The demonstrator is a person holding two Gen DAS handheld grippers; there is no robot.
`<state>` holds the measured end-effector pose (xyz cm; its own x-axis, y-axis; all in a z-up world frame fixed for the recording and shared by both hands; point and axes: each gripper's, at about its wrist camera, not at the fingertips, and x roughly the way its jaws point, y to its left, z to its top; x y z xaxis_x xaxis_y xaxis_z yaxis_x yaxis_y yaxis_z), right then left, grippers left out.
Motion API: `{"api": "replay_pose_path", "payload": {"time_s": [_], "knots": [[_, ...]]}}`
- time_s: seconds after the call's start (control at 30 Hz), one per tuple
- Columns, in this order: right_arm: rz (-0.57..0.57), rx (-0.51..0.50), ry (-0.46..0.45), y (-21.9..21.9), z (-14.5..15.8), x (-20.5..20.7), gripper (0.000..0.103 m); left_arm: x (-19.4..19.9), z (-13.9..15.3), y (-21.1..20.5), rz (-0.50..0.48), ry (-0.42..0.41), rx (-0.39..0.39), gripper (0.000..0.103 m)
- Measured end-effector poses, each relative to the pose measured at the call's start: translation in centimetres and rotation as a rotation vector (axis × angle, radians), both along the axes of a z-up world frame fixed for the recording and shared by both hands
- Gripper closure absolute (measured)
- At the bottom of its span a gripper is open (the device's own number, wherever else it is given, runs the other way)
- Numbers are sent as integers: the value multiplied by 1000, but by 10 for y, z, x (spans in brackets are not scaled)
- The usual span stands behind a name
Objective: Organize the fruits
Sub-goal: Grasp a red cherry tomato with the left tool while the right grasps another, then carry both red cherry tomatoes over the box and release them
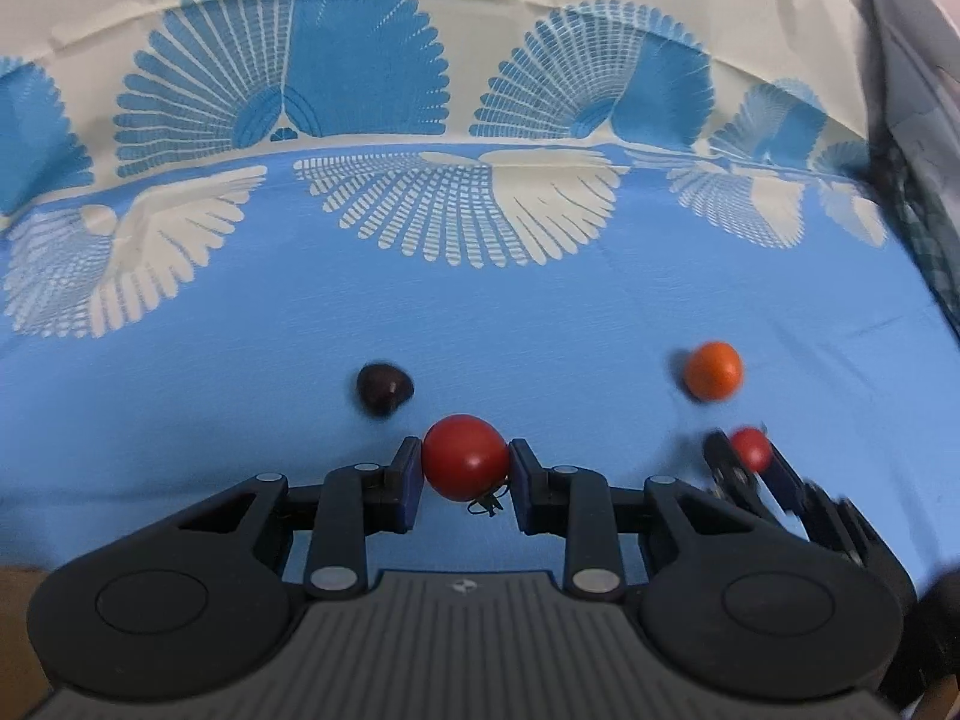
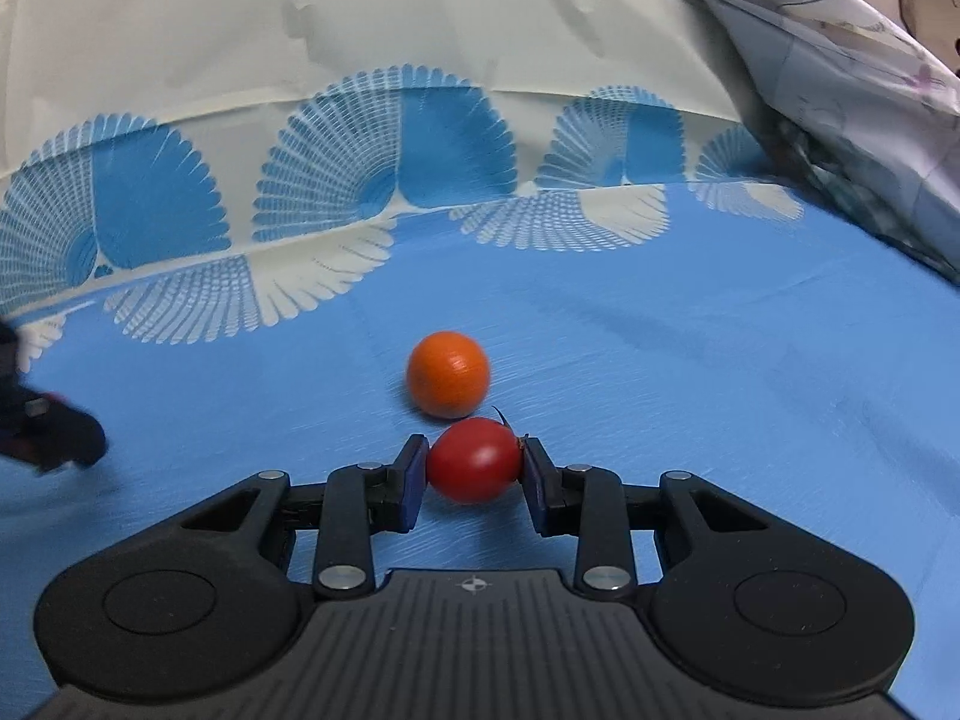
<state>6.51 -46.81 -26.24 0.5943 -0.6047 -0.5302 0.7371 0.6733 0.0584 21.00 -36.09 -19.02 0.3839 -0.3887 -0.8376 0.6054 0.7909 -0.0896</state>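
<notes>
My left gripper (image 1: 465, 459) is shut on a red cherry tomato (image 1: 465, 456), both blue pads pressing its sides, its green stem hanging below. Just beyond it a dark, nearly black fruit (image 1: 384, 389) lies on the blue cloth. My right gripper (image 2: 474, 461) is shut on a second red tomato (image 2: 474, 459); in the left wrist view this tomato (image 1: 750, 449) shows blurred at the right, between the right gripper's fingers (image 1: 723, 462). A small orange fruit (image 2: 448, 374) rests on the cloth right behind that tomato, and shows as the orange fruit (image 1: 714, 370) in the left wrist view.
A blue cloth (image 2: 690, 360) with white and blue fan patterns covers the surface, rising into a cream fold at the back. Crumpled patterned fabric (image 2: 840, 120) lies at the far right. The left gripper's dark body (image 2: 42, 432) shows blurred at the left edge.
</notes>
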Motion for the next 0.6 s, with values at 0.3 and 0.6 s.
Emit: {"api": "replay_pose_path", "payload": {"time_s": [0.3, 0.6], "knots": [[-31, -47, -37, 37, 44, -44, 69, -72, 60, 85, 45, -17, 14, 70], [203, -32, -93, 149, 120, -155, 69, -161, 118, 204, 75, -50, 49, 70]]}}
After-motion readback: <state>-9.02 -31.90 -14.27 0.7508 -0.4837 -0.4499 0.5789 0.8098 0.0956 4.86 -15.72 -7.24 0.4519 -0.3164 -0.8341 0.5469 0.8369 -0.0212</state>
